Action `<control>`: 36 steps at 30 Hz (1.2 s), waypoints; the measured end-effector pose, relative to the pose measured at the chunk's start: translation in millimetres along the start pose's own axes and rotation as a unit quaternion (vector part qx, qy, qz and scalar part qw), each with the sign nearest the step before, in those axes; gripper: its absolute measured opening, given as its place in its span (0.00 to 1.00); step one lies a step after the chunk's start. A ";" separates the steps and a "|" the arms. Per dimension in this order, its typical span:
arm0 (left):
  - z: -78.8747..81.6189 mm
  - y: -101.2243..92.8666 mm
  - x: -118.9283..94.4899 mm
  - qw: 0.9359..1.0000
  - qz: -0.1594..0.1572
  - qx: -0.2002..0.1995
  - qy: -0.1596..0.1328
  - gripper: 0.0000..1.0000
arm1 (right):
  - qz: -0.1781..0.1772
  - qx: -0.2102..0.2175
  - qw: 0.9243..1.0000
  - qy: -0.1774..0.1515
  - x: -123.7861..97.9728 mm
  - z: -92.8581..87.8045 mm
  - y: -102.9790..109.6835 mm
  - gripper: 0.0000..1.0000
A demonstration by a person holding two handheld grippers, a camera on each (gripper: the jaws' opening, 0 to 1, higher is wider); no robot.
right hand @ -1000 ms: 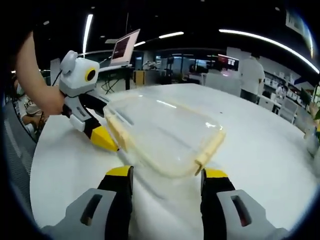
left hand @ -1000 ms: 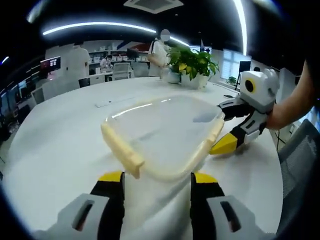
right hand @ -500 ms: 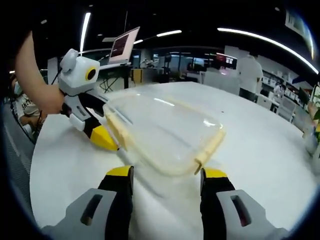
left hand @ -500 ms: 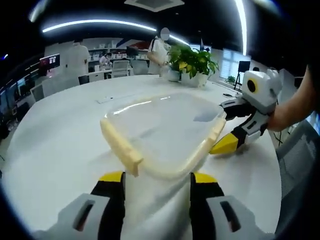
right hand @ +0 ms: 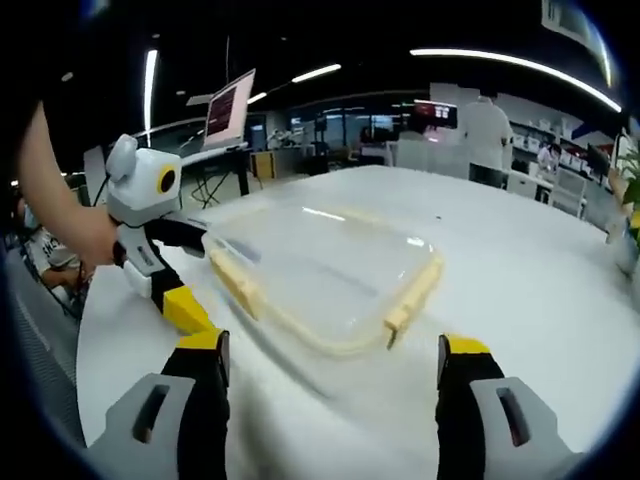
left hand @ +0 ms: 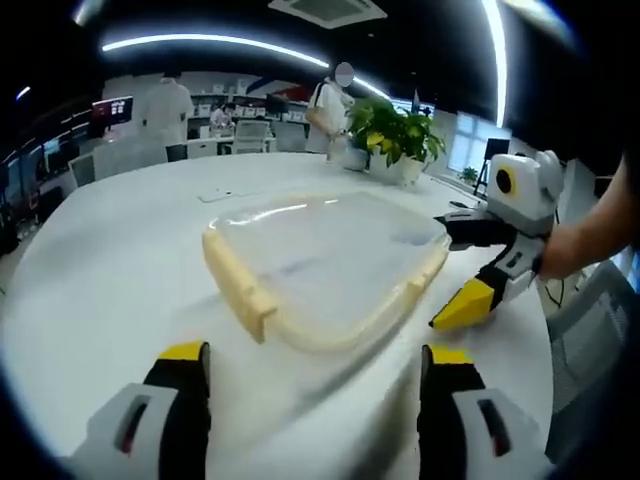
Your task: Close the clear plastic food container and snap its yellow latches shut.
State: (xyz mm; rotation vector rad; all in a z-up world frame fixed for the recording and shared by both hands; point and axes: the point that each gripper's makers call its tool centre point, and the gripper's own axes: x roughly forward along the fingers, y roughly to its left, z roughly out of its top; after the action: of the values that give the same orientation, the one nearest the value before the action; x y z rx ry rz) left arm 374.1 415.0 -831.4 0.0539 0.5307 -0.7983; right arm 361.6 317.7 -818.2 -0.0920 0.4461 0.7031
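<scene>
Left gripper view: my left gripper (left hand: 310,400) jaws apart, container (left hand: 325,255) dead ahead, near latch (left hand: 240,290) running away leftward. Right gripper (left hand: 480,285) closer, beside far latch (left hand: 425,280), jaws apart, holding nothing.

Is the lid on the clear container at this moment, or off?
On. The clear container lies flat on the white table, lid seated on top; whether its yellow latches are snapped down cannot be told.

Container (left hand: 325,262): clear plastic with pale yellow latches (left hand: 238,287). Table (left hand: 110,270): plain white. Left gripper (left hand: 315,378) and right gripper (right hand: 336,372): grey bodies, black jaws, yellow tips; potted plant (left hand: 395,132): green leaves.
</scene>
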 end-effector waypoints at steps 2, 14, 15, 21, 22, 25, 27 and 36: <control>-2.0 -1.8 -2.5 1.000 -0.005 -0.003 -0.002 0.92 | 0.011 0.010 1.000 -0.003 -2.0 -0.2 4.3 0.93; 1.8 -3.8 -18.7 1.000 -0.007 -0.021 -0.022 0.96 | 0.027 0.044 0.999 -0.016 -13.9 5.5 15.9 0.97; 3.3 -5.2 -20.5 0.999 -0.007 -0.023 -0.026 0.96 | 0.029 0.051 0.998 -0.018 -14.9 6.2 17.1 0.97; 3.0 -10.6 -28.3 0.999 -0.010 -0.023 -0.022 0.94 | 0.030 0.065 0.997 -0.018 -23.2 7.7 19.7 0.97; 3.7 -11.1 -30.2 0.999 -0.011 -0.023 -0.021 0.93 | 0.030 0.066 0.997 -0.018 -26.1 8.5 20.9 0.96; 4.7 -13.7 -36.2 1.000 -0.011 -0.006 -0.016 0.91 | 0.030 0.067 0.997 -0.015 -31.8 9.0 22.0 0.95; 9.0 -15.2 -40.6 1.000 -0.012 -0.009 -0.023 0.91 | 0.030 0.067 0.997 -0.017 -35.3 10.6 22.1 0.94; 11.3 -15.3 -52.3 0.999 -0.010 -0.015 -0.034 0.90 | 0.028 0.058 0.998 -0.015 -46.1 11.4 25.3 0.92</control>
State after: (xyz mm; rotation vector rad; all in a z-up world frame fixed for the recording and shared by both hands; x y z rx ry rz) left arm 338.3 436.5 -794.6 -0.0068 0.4802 -0.8080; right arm 318.4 311.8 -786.6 0.0406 0.4605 0.7323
